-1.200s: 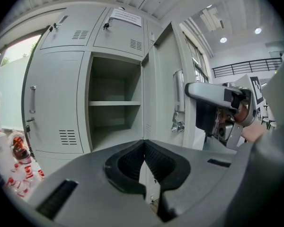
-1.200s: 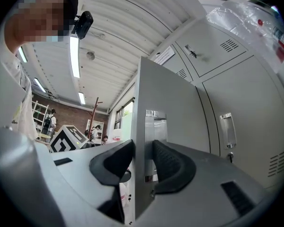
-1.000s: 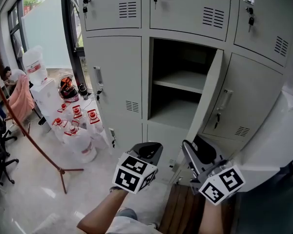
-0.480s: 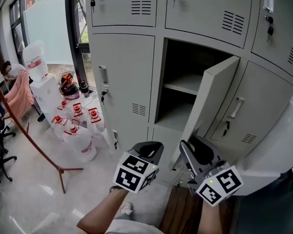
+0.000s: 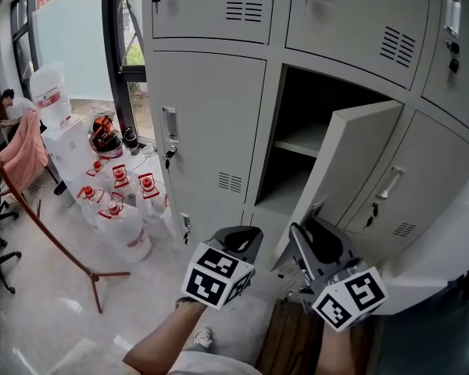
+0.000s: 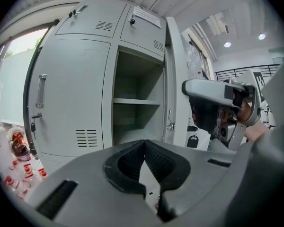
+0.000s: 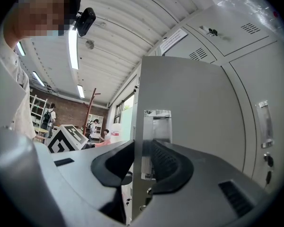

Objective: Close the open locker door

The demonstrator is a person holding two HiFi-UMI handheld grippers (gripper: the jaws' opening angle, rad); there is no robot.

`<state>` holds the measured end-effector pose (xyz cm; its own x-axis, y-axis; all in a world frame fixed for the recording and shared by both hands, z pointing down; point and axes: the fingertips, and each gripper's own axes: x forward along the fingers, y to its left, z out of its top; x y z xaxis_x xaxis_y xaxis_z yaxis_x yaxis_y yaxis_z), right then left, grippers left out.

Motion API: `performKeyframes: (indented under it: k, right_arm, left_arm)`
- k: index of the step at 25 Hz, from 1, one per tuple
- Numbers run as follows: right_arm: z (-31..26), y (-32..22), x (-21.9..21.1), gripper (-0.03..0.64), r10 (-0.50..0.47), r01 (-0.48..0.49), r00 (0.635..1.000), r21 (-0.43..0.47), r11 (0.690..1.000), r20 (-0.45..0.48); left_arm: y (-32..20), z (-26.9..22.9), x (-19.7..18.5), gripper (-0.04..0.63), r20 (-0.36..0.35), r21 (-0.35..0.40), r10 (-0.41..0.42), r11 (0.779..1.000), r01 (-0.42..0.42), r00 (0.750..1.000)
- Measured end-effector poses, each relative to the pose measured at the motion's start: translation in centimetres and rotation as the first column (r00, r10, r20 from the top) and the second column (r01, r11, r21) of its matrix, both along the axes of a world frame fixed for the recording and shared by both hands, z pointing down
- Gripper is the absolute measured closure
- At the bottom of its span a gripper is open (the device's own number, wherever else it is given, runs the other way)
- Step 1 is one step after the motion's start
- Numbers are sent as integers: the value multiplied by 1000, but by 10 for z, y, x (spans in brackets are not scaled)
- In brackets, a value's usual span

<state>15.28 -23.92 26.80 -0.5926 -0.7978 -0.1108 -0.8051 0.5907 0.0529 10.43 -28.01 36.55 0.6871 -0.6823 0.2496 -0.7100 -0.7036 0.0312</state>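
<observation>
On the locker door (image 5: 352, 162) edge, right gripper (image 5: 309, 233) jaws just closing (left gripper (image 5: 241, 234) pinched together, empty)

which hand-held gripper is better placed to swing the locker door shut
Right. The right hand-held gripper has just been closing its jaws on the free edge of the open grey metal locker door; the shut, empty left hand-held gripper hangs apart from it.

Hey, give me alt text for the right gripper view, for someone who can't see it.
The free edge of the open locker door stands between the right claw's jaws, which have just been closing; whether the pads press on it cannot be made out. Closed grey lockers rise to the right, a brick wall shows far left.
</observation>
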Motion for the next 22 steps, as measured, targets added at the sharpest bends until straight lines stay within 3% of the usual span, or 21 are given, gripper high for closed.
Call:
performKeyframes:
  k: [22]
  right_arm:
    - [1, -75, -33, 520, 85, -85, 996, 2, 996, -23]
  left_arm:
    - [-68, -16, -37, 588, -60, 49, 21, 999, -18, 998]
